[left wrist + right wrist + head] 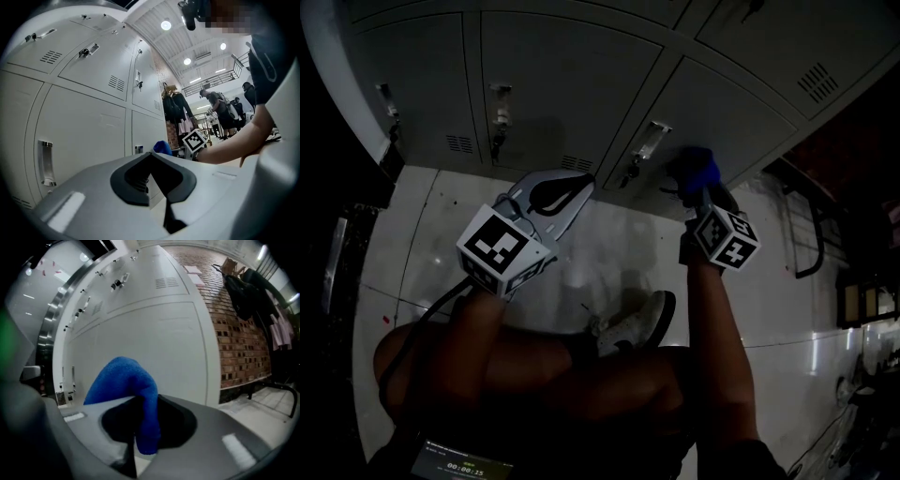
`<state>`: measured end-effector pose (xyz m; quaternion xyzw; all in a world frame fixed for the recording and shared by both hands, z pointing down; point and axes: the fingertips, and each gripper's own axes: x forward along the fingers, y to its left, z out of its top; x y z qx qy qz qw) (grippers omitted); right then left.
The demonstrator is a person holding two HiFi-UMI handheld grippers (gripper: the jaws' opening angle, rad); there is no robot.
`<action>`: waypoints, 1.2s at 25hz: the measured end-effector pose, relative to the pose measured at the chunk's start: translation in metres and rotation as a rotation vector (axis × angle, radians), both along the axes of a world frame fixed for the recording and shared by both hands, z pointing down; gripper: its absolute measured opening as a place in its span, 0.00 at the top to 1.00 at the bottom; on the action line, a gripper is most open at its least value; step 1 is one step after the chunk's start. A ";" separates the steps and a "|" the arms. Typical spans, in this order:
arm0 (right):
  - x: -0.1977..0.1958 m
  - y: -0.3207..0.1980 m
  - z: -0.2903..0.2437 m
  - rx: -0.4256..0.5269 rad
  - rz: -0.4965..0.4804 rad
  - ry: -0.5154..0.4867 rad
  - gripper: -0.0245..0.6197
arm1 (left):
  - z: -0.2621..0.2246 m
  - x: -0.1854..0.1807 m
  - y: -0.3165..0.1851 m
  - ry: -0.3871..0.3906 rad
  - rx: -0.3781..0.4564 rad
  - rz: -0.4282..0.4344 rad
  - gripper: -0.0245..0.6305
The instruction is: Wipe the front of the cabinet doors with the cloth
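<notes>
A bank of grey locker-style cabinet doors (572,84) runs across the top of the head view. My right gripper (698,183) is shut on a blue cloth (697,171), which is pressed against the lower part of a door (154,333) near the floor. In the right gripper view the cloth (129,390) bulges up out of the shut jaws. My left gripper (572,185) hangs a little short of the doors, near a latch (636,155), its jaws shut with nothing between them. From the left gripper view the cloth (161,147) shows far off beside the right gripper's marker cube (195,139).
White glossy floor tiles (609,244) lie below the lockers. The person's legs and a shoe (637,323) fill the lower middle. A dark metal rack (811,225) stands at right. A brick wall (239,333) ends the locker row. Coats and several people (220,112) stand in the background.
</notes>
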<state>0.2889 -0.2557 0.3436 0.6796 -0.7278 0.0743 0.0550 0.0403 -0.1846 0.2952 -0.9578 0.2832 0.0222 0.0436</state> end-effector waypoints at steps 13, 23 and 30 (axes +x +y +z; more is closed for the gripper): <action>-0.156 -0.006 0.087 -0.110 -0.347 0.056 0.85 | -0.003 -0.009 -0.003 0.011 -0.008 -0.029 0.95; -0.123 -0.028 0.126 -0.176 -0.277 0.094 0.85 | -0.003 -0.010 -0.005 0.022 -0.012 -0.029 0.95; -0.120 -0.030 0.131 -0.198 -0.265 0.114 0.85 | -0.002 -0.009 -0.003 0.016 -0.014 -0.026 0.96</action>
